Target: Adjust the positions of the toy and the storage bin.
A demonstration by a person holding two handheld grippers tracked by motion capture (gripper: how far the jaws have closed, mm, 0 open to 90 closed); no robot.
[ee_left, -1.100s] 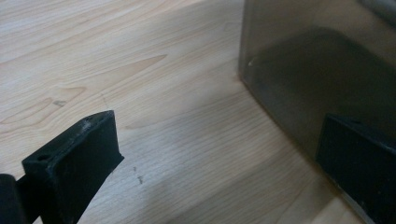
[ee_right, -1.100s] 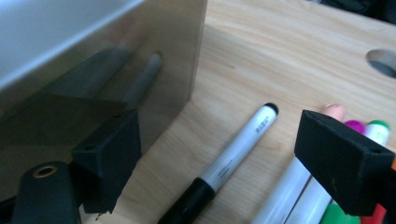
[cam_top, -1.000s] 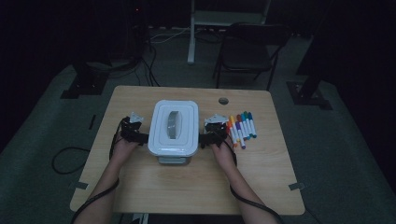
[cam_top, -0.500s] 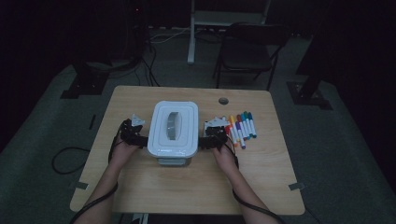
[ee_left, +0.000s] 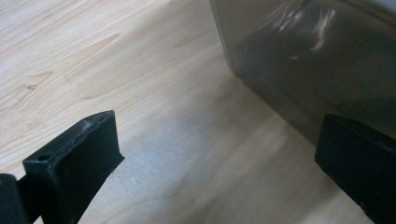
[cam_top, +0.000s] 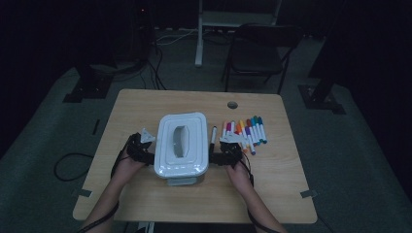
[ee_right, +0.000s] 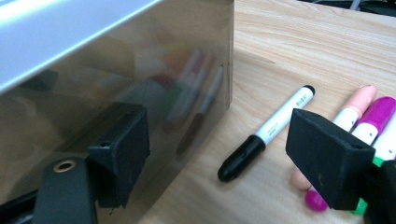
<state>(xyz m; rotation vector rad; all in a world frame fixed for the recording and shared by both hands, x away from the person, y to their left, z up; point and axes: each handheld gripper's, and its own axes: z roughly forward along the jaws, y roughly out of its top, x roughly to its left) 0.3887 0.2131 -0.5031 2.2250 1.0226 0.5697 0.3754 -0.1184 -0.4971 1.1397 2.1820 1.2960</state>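
A box with a white lid point(cam_top: 181, 144) and shiny metal walls stands on the wooden table point(cam_top: 272, 194). My left gripper point(cam_top: 145, 153) sits against its left side, my right gripper point(cam_top: 217, 154) against its right side. In the left gripper view the gripper point(ee_left: 215, 158) is open over bare wood, the box wall point(ee_left: 303, 60) beside its right jaw. In the right gripper view the gripper point(ee_right: 222, 149) is open; its jaws have just been closing slightly, with nothing pinched. Its left jaw lies along the box wall point(ee_right: 116, 70). A black-capped white marker point(ee_right: 275, 126) lies just beyond.
A row of several coloured markers point(cam_top: 243, 133) lies right of the box, close to my right hand; pink point(ee_right: 359, 100) and purple point(ee_right: 378, 116) ones show by the right jaw. A cable hole point(cam_top: 232, 104) is at the table's far edge, a chair point(cam_top: 257, 43) behind it.
The box and both grippers have shifted together toward the near edge of the table. The markers have stayed where they were.
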